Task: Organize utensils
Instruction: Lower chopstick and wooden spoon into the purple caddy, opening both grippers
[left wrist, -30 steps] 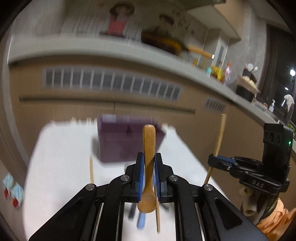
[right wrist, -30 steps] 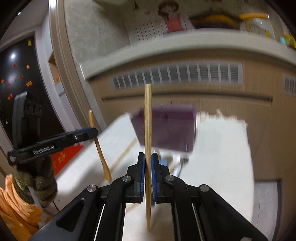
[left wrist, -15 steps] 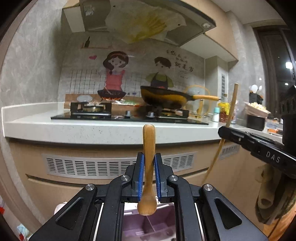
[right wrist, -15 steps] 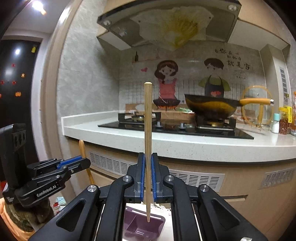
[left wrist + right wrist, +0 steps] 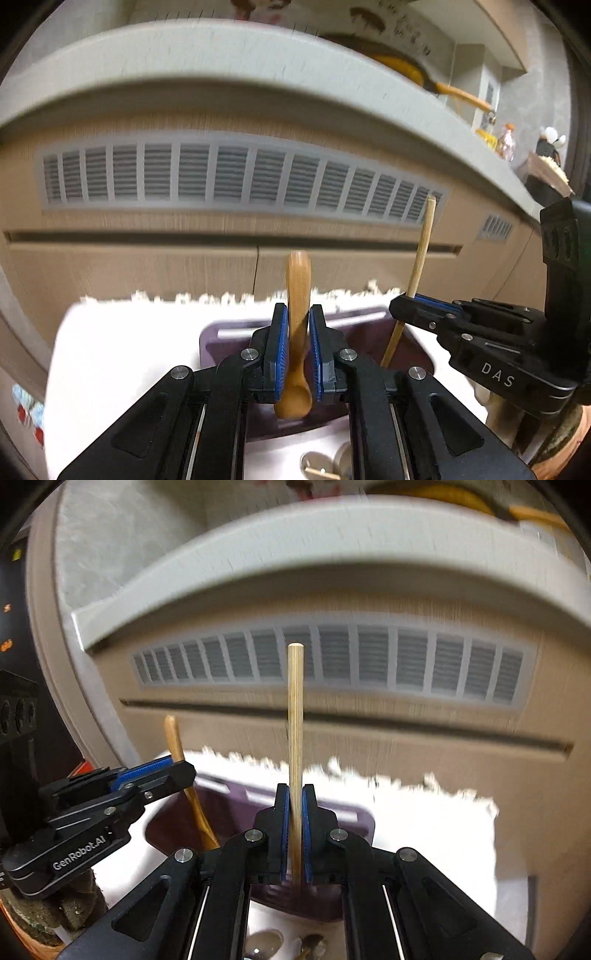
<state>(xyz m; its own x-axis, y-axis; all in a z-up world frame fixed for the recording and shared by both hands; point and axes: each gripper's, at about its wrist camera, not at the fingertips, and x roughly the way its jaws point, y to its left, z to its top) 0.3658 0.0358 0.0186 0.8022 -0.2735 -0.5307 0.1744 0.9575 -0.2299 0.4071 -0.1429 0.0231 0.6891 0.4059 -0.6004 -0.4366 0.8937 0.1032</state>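
Carrying two utensils at once, the person is holding a wooden spoon upright in the left gripper, its blue pads pinching the neck with the bowl hanging below, while the right gripper is clamping a bamboo chopstick that is standing near vertical. Both are hovering over the purple organizer box, which is sitting on the white table toward its far edge. To do this well, each hand should be lining its utensil over the proper compartment, keeping it steep and lowering the bottom end inside the walls before loosening, so nothing is tipping out onto the metal spoons near the table's front edge
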